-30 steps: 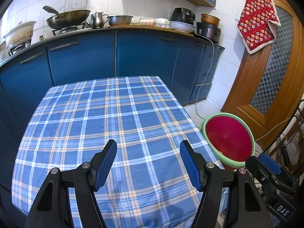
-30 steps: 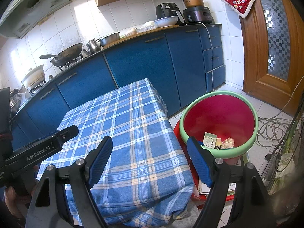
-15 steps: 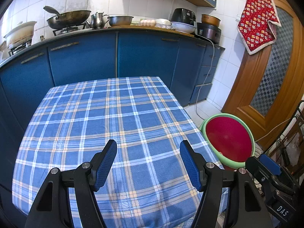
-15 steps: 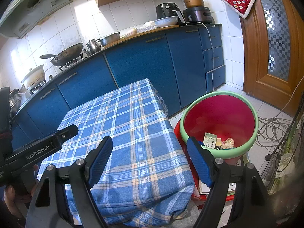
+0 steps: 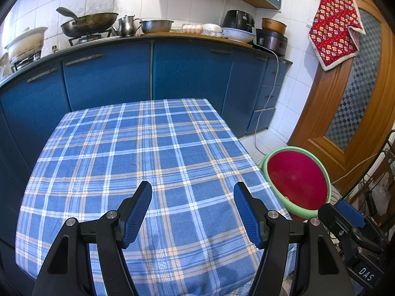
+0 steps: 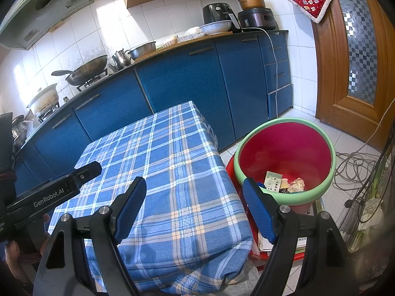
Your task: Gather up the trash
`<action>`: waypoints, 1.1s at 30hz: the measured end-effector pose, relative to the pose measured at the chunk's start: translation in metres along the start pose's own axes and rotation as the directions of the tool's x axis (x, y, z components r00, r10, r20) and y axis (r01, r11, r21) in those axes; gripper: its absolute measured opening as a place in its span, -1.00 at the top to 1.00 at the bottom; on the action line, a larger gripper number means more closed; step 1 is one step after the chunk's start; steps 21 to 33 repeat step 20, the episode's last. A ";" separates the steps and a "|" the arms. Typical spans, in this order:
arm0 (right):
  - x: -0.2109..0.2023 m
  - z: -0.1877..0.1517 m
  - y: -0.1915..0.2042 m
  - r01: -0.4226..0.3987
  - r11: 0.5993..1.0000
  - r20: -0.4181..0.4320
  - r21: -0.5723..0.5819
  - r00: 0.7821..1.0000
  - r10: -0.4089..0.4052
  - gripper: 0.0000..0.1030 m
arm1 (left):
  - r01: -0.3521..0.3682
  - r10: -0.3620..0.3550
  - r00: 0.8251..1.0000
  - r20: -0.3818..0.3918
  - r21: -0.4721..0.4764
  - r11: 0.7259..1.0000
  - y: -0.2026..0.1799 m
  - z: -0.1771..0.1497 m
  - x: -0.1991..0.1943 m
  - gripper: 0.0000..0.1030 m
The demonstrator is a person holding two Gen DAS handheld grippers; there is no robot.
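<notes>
A red bin with a green rim [image 6: 284, 157] stands on the floor right of the table; it also shows in the left wrist view [image 5: 296, 180]. Inside it lie a paper packet [image 6: 272, 181] and crumpled scraps [image 6: 296, 185]. My left gripper [image 5: 192, 192] is open and empty above the near part of the blue plaid tablecloth [image 5: 138, 153]. My right gripper [image 6: 195, 187] is open and empty over the table's right edge, its right finger in front of the bin. No trash shows on the cloth [image 6: 158, 162].
Blue kitchen cabinets [image 5: 148, 74] run behind the table, with a wok [image 5: 88, 23], pots and appliances on the counter. A wooden door [image 5: 358, 86] stands at right. Cables [image 6: 353, 165] lie on the floor beside the bin. The left gripper's body [image 6: 49, 192] shows at left.
The left wrist view has shifted very slightly; otherwise nothing has visibly changed.
</notes>
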State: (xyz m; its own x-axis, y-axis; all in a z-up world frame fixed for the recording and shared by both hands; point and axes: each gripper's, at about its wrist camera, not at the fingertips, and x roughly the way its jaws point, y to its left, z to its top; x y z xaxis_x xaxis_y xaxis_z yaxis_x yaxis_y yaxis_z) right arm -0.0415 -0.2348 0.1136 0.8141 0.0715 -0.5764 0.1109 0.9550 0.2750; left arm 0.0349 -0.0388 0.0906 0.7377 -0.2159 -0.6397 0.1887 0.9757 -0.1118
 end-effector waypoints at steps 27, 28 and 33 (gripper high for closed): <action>0.000 0.000 0.000 0.000 1.000 -0.002 0.001 1.000 0.000 -0.56 | -0.002 0.002 1.000 -0.007 -0.008 1.000 0.002 -0.003 0.001 -0.36; 0.000 0.000 0.000 0.000 1.000 -0.002 0.001 1.000 0.000 -0.56 | -0.002 0.002 1.000 -0.007 -0.008 1.000 0.002 -0.003 0.001 -0.36; 0.000 0.000 0.000 0.000 1.000 -0.002 0.001 1.000 0.000 -0.56 | -0.002 0.002 1.000 -0.007 -0.008 1.000 0.002 -0.003 0.001 -0.36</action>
